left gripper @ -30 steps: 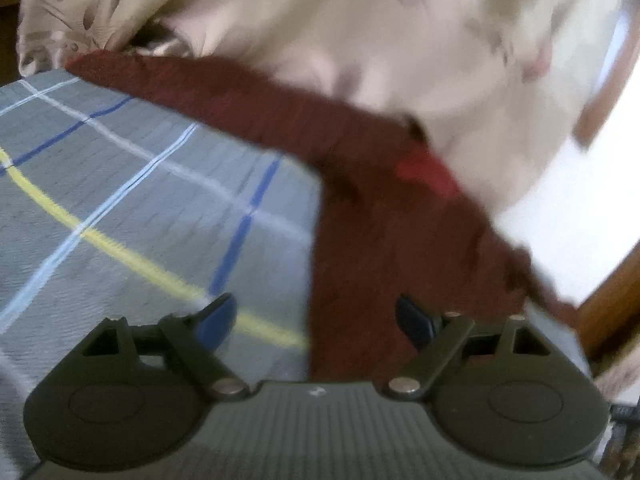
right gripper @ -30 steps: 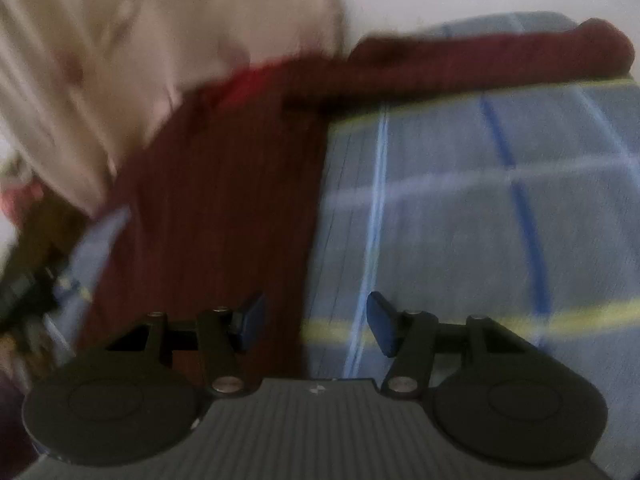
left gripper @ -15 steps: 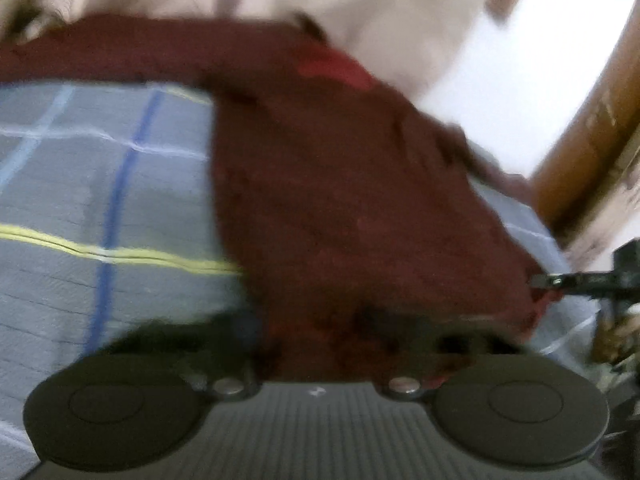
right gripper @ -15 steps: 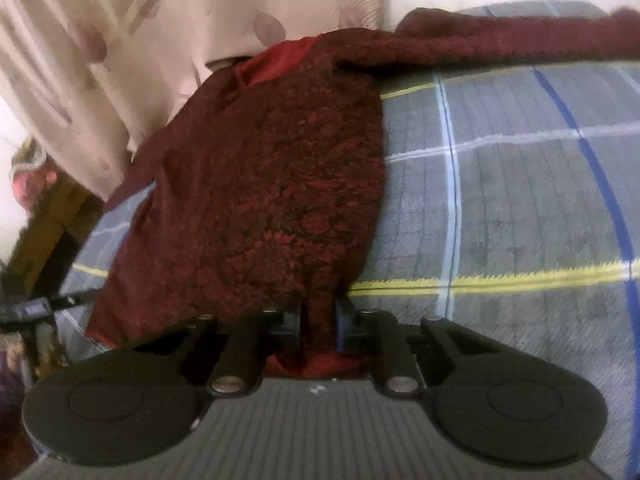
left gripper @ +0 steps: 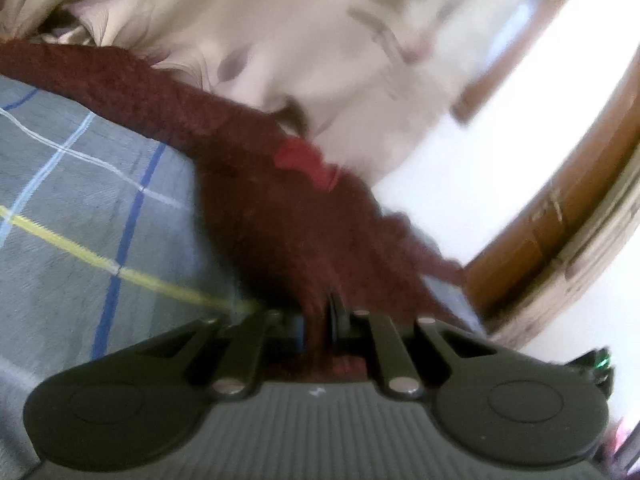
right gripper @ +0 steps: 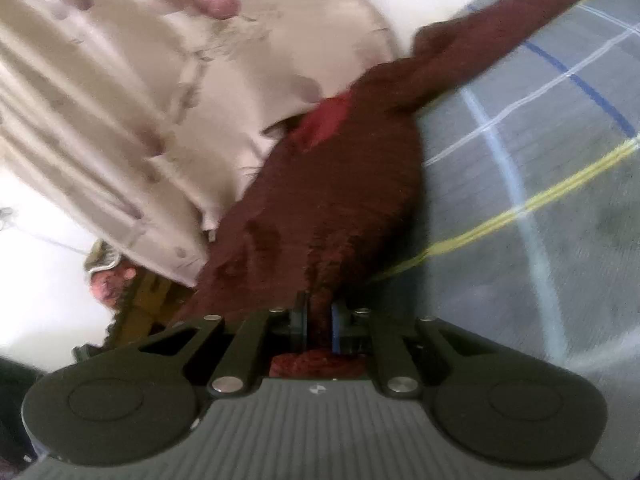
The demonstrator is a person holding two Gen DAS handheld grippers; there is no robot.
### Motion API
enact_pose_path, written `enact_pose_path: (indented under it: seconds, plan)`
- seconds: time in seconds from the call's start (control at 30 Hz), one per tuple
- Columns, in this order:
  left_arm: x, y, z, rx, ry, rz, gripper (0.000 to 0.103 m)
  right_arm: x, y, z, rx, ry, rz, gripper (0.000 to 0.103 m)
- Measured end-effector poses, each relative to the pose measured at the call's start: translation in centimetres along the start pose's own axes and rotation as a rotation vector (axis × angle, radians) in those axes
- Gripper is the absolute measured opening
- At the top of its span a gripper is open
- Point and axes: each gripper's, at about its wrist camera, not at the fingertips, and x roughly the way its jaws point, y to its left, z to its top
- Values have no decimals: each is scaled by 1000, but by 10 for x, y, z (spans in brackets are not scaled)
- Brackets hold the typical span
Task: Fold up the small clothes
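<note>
1. On the grey checked bedspread (left gripper: 80,208) lies a small dark red sweater (left gripper: 280,216); in the left wrist view its body runs from the near hem away toward the collar, up and slightly right; one sleeve (left gripper: 100,76) stretches from the shoulder toward the upper left, along the far edge of the bed.
2. Right wrist view: same sweater (right gripper: 340,208), body running up from the claw toward the collar; sleeve (right gripper: 508,28) reaching to the upper right corner.
3. Look: fuzzy knit, deep maroon; brighter red patch at the neck (left gripper: 308,162); both views blurred, so stitch detail is not readable.
4. Left gripper (left gripper: 320,322): jaws pinched tight on the near hem, fabric bunched between them and spilling behind; no gap visible.
5. Right gripper (right gripper: 318,322): jaws have just been closing; now clamped on the hem, a wad of knit squeezed between the blue pads.
6. Surroundings: cream patterned curtain (left gripper: 320,40) hangs just behind the collar end; wooden frame (left gripper: 560,208) at the right of the left view; bedspread shows blue, white and yellow lines (right gripper: 520,208); clutter (right gripper: 120,284) past the bed edge at left of the right view, too blurred to identify.
</note>
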Motion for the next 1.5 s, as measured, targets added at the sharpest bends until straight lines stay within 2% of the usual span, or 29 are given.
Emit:
enact_pose_path:
  seconds: [0.07, 0.17, 0.23, 0.33, 0.4, 0.43, 0.5, 0.53, 0.57, 0.6, 0.67, 0.77, 0.87, 0.93, 1.03, 1.1, 1.2, 1.3, 1.43, 1.5]
  plan:
    - [-6, 2, -12, 11, 40, 36, 11, -10, 11, -14, -2, 3, 15, 16]
    - [-5, 19, -37, -5, 81, 114, 11, -17, 11, -34, 3, 22, -18, 16]
    - [-12, 30, -47, -25, 43, 141, 11, -15, -2, -49, 55, 54, -51, 16]
    - [-35, 30, -46, -31, -62, 189, 11, -10, -19, -66, 57, 92, -139, 16]
    - [-52, 21, -35, -8, -137, 224, 12, -12, -30, -65, 94, 97, -119, 22]
    - [-58, 16, -29, 7, -167, 225, 18, -18, -31, -61, 107, 77, -112, 25]
    - [-59, 2, -14, 30, -204, 226, 47, -41, -27, -46, 94, -2, -51, 38]
    - [-57, -5, -9, 33, -218, 216, 82, -50, -25, -38, 82, -42, -38, 47]
    - [-49, -13, -4, 40, -249, 191, 98, -62, -23, -24, 58, -100, -60, 53]
    - [-39, -21, -1, 51, -295, 165, 99, -69, -23, -9, 42, -145, -91, 55]
    - [-13, -35, 7, 69, -326, 159, 99, -83, -33, 26, 25, -239, -118, 56]
    - [42, -46, 14, 131, -285, 164, 99, -93, -71, 83, 67, -356, -185, 56]
    - [87, -42, 12, 148, -239, 183, 99, -93, -121, 144, 126, -423, -277, 56]
    - [106, -33, 8, 106, -210, 210, 99, -88, -151, 178, 179, -445, -289, 56]
    - [127, -16, 3, 46, -204, 254, 99, -78, -193, 228, 229, -494, -353, 56]
    - [133, -7, -3, 47, -205, 290, 99, -70, -215, 251, 268, -529, -372, 56]
    - [133, 7, -4, -27, -196, 252, 99, -52, -244, 288, 289, -552, -375, 57]
    - [131, 15, -5, -69, -212, 218, 101, -37, -262, 308, 285, -544, -404, 64]
    - [136, 12, -4, -50, -198, 226, 103, -8, -281, 323, 289, -522, -441, 65]
    - [137, 12, -2, -48, -195, 226, 103, 0, -286, 329, 281, -548, -424, 65]
